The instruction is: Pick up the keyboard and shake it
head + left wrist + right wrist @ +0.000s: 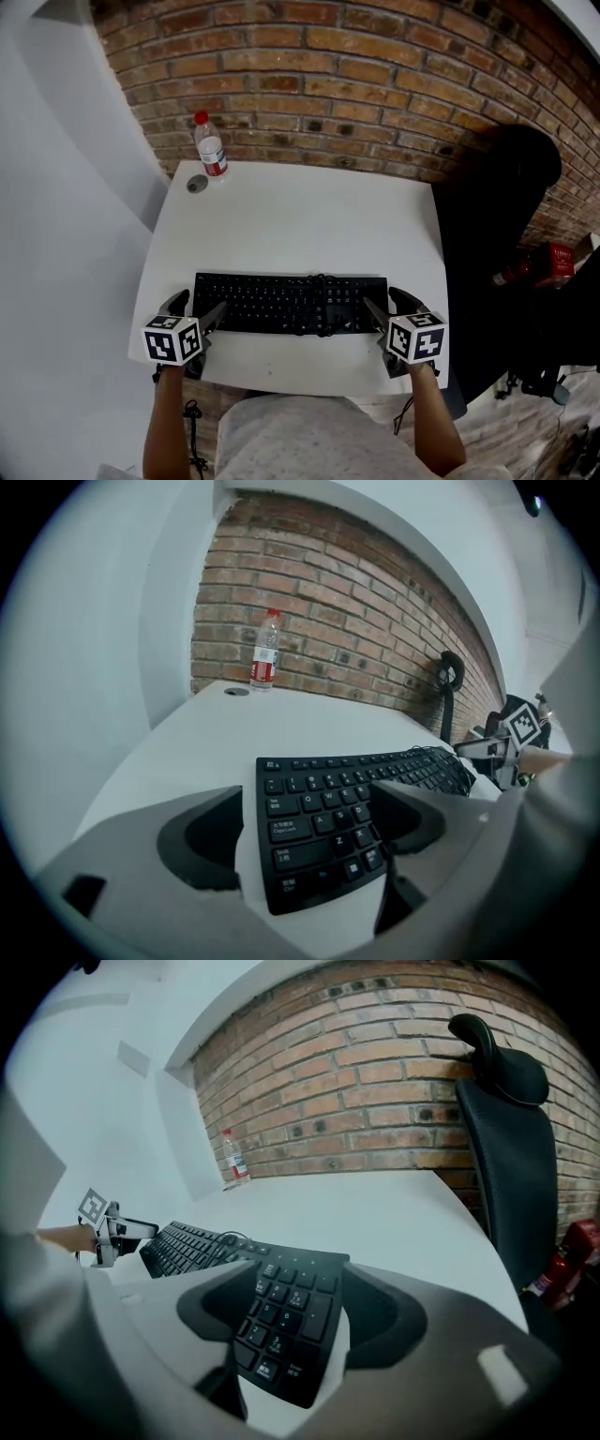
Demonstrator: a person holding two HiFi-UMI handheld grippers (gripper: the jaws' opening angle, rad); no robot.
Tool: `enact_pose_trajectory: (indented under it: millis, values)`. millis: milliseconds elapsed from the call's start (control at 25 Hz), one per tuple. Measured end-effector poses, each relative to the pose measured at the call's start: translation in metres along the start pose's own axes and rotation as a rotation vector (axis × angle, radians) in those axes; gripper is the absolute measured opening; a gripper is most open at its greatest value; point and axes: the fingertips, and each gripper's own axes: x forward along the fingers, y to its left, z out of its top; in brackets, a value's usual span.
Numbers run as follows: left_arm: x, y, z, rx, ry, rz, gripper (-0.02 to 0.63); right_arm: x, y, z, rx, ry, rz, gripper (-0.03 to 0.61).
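Left gripper and right gripper stand open, straddling the keyboard's ends, seemingly not pressing. Clamping only its thin corners risks slipping during shaking; its cable may snag.

- L gripper: held low, jaws pointing fwd and a bit inward, spread wide. They straddle the left end of the keyboard, pads not pressing.
- R gripper: same height, mirrored, jaws apart around the right end, no clamp.
- L forearm and R forearm: bare, reaching fwd from the torso, approx. parallel, wrists straight.
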Motion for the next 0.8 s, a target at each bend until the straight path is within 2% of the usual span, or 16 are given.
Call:
enact_pose_trajectory:
  millis: [200, 400, 600, 800]
  values:
    - [0.011, 0.006, -0.003, -0.006, 0.048, -0.057, 0.447, 0.011, -0.004, -0.005, 0.06, 0.038, 0.003, 0.352]
    - [0.022, 0.004, -0.001, 0.015, 0.092, -0.115, 0.456, 0.02, -0.005, -0.009, 0.115, 0.071, 0.012, 0.381]
    - [0.03, 0.008, -0.001, 0.016, 0.125, -0.125, 0.457, 0.031, -0.003, -0.008, 0.15, 0.089, 0.025, 0.433]
    - [0.032, 0.009, -0.001, 0.013, 0.161, -0.124, 0.459, 0.04, -0.003, -0.008, 0.153, 0.12, 0.027, 0.437]
